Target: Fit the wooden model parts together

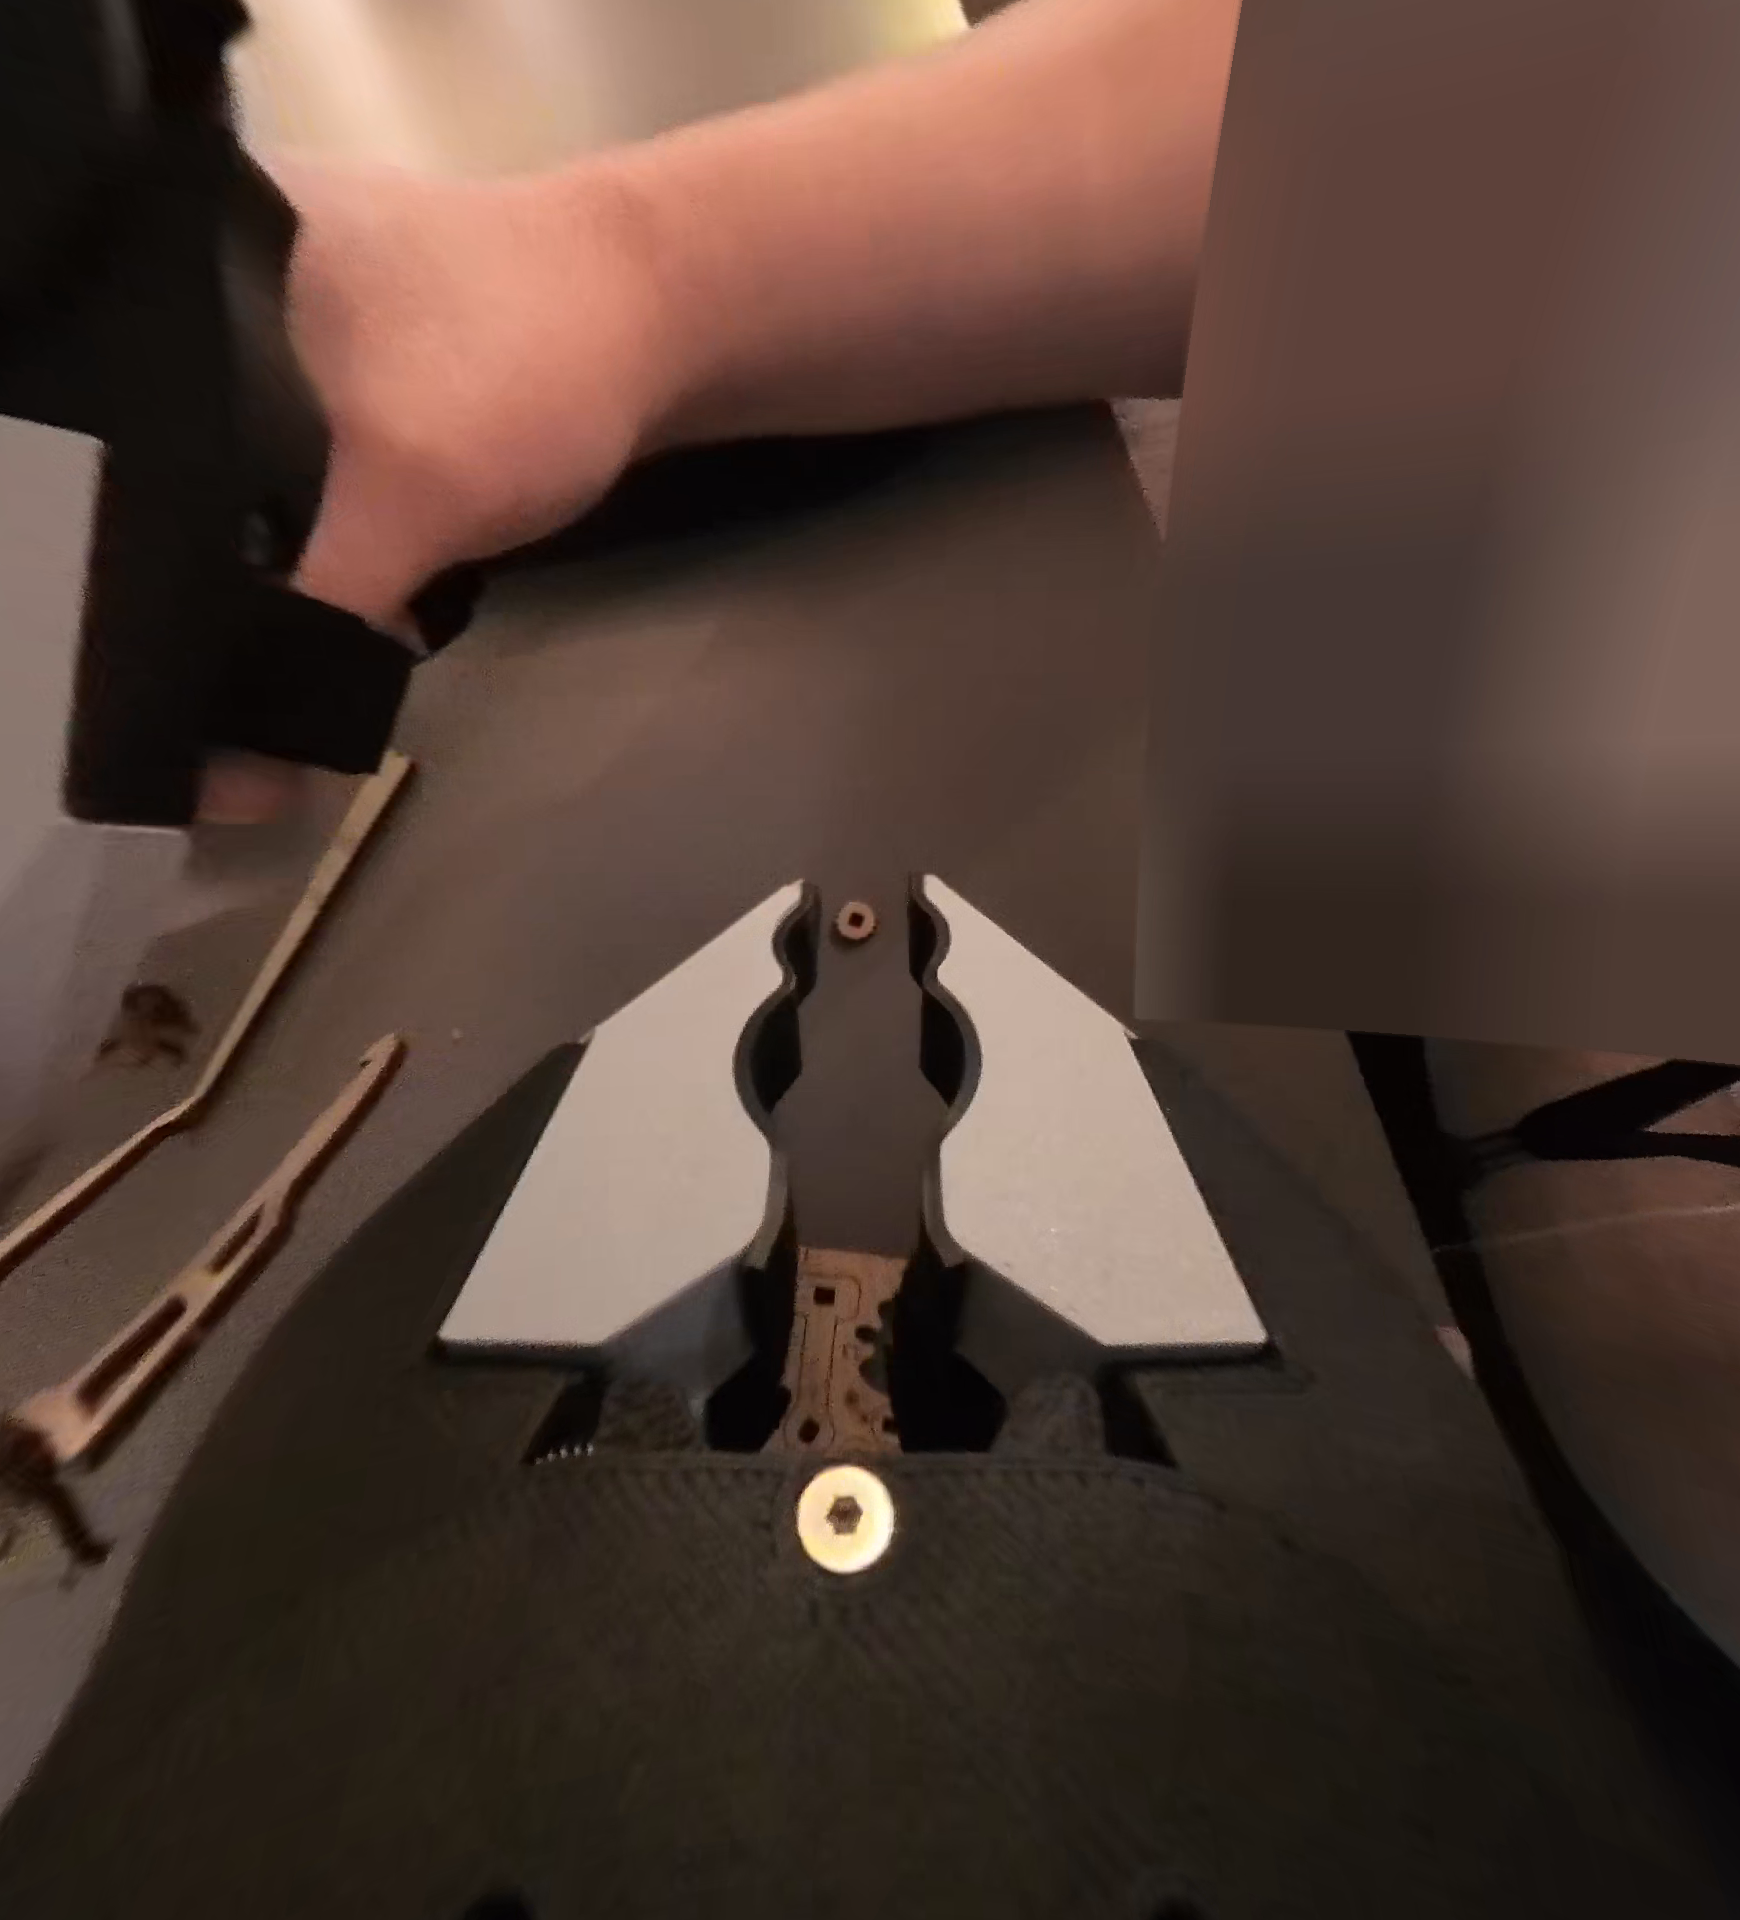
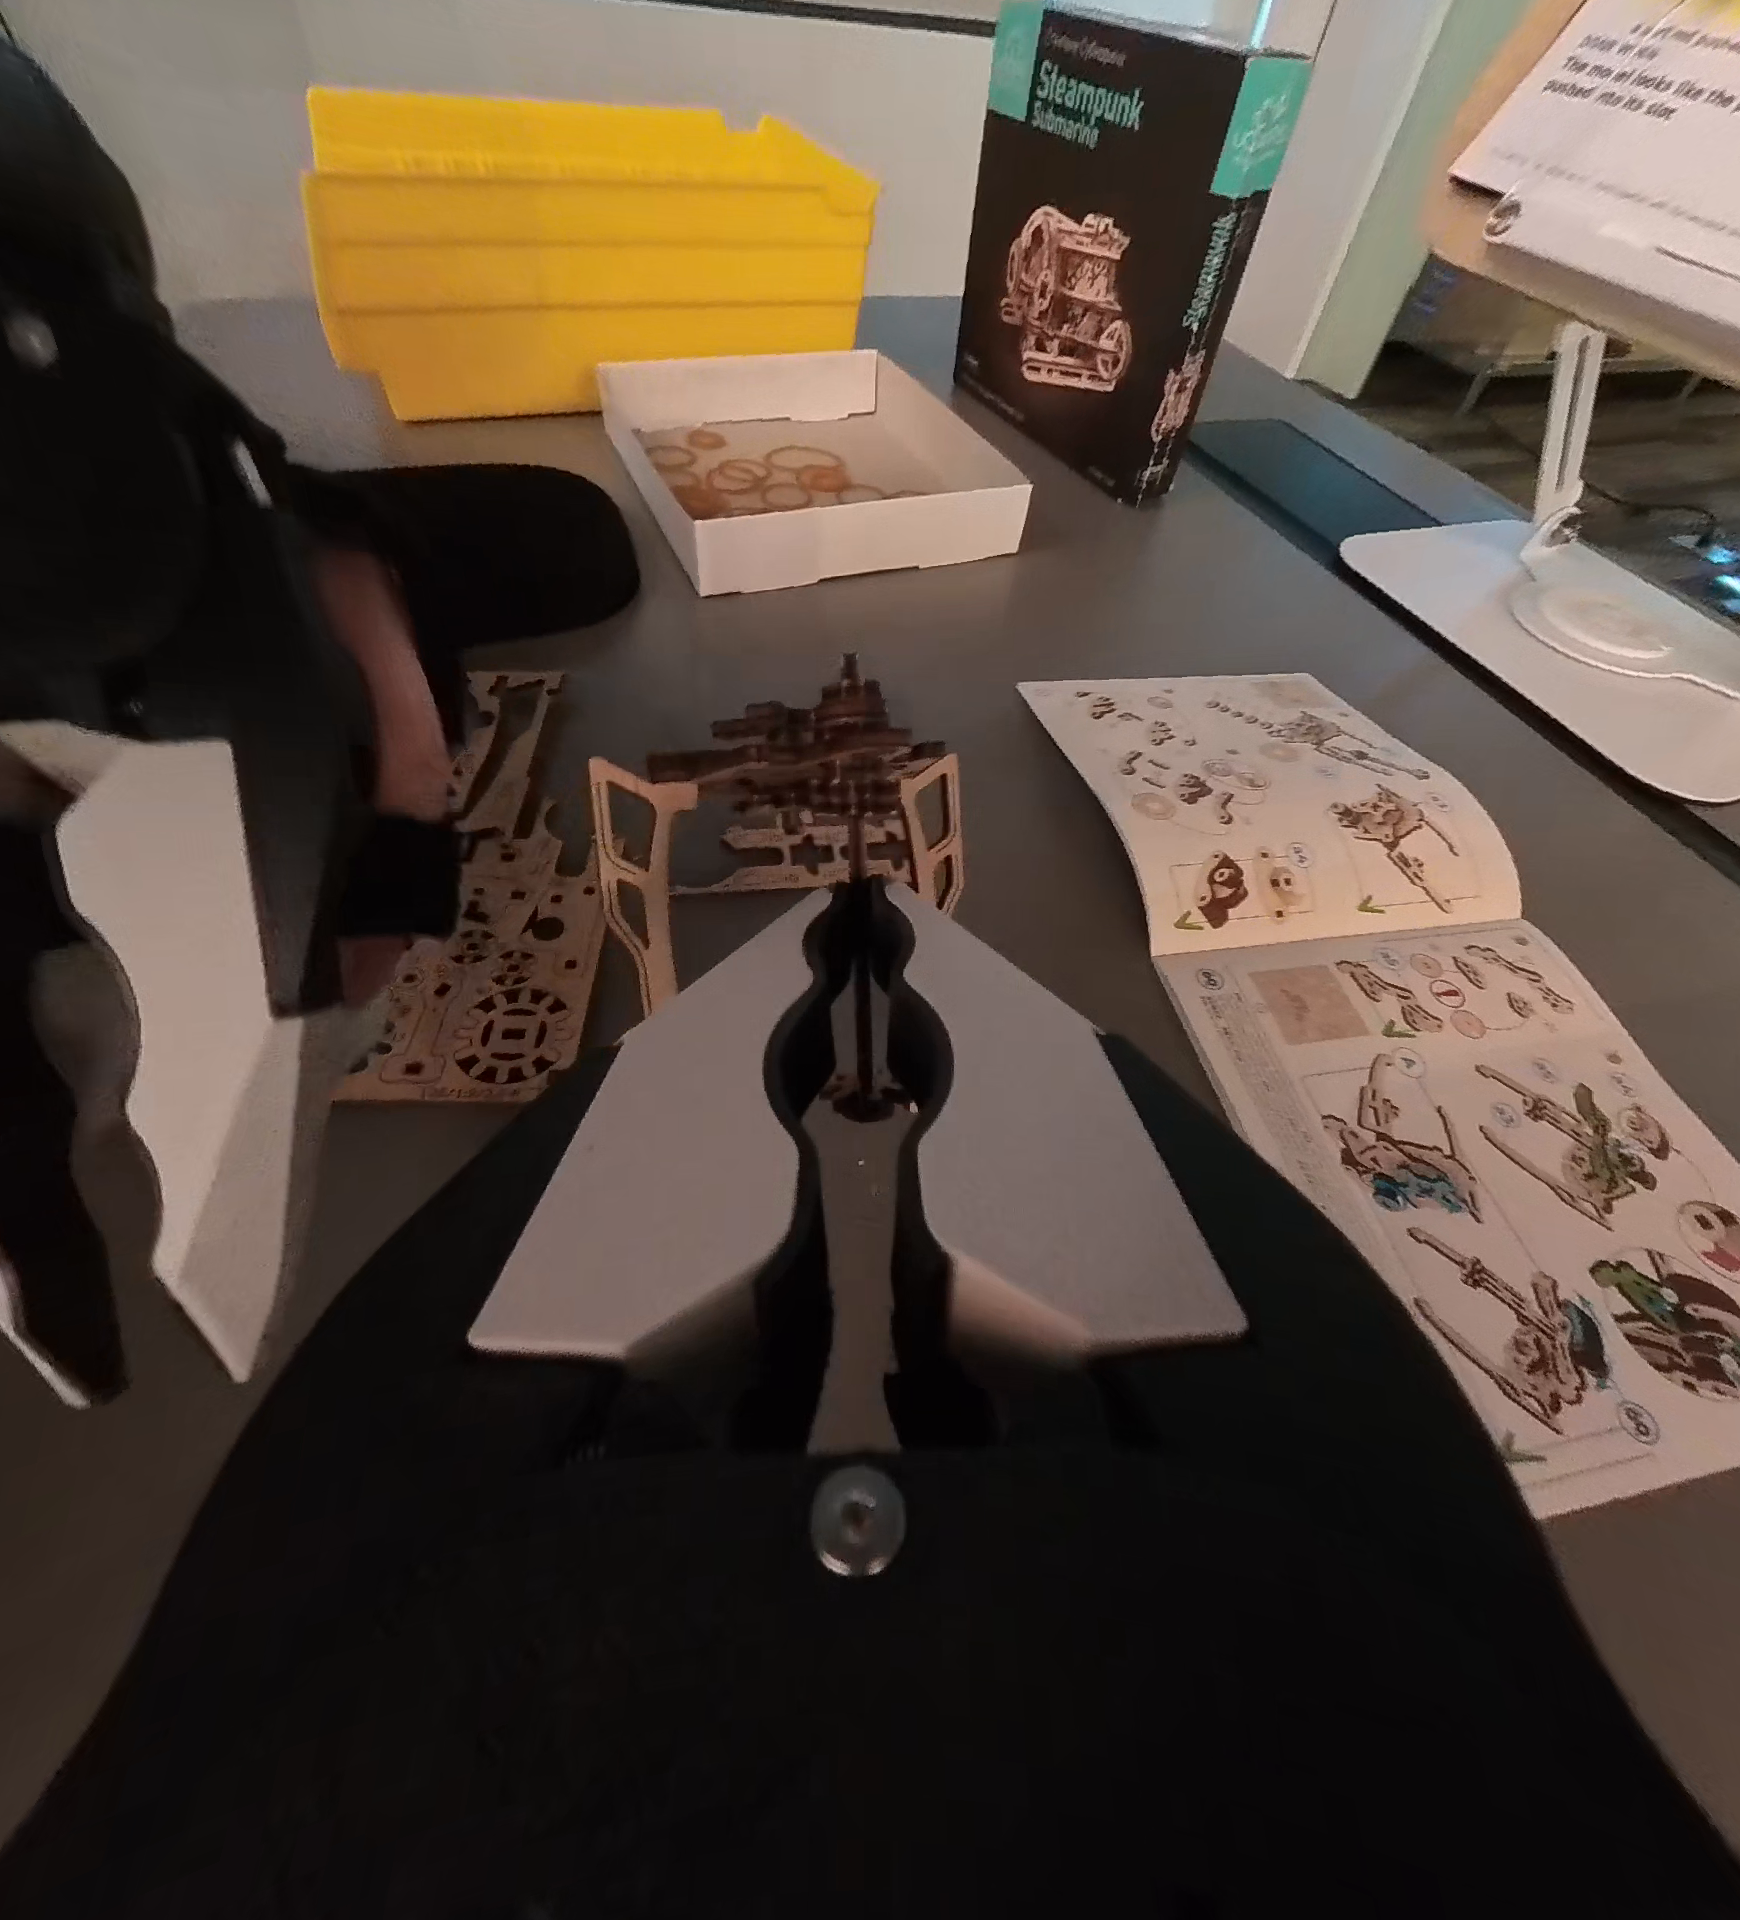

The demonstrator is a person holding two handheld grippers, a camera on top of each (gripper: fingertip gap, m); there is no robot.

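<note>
Plainly, left hand-held gripper (image 1: 858,920) gapes empty around a tiny wooden ring (image 1: 855,918) on the counter (image 1: 741,727), easily flicked off; right hand-held gripper (image 2: 858,914) pinches the model's thin strut (image 2: 858,997), which may snap if twisted.

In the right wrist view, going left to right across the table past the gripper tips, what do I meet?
Left gripper → punched wooden sheet → partly built wooden model, held up by the right gripper → open instruction booklet → white stand base.
</note>
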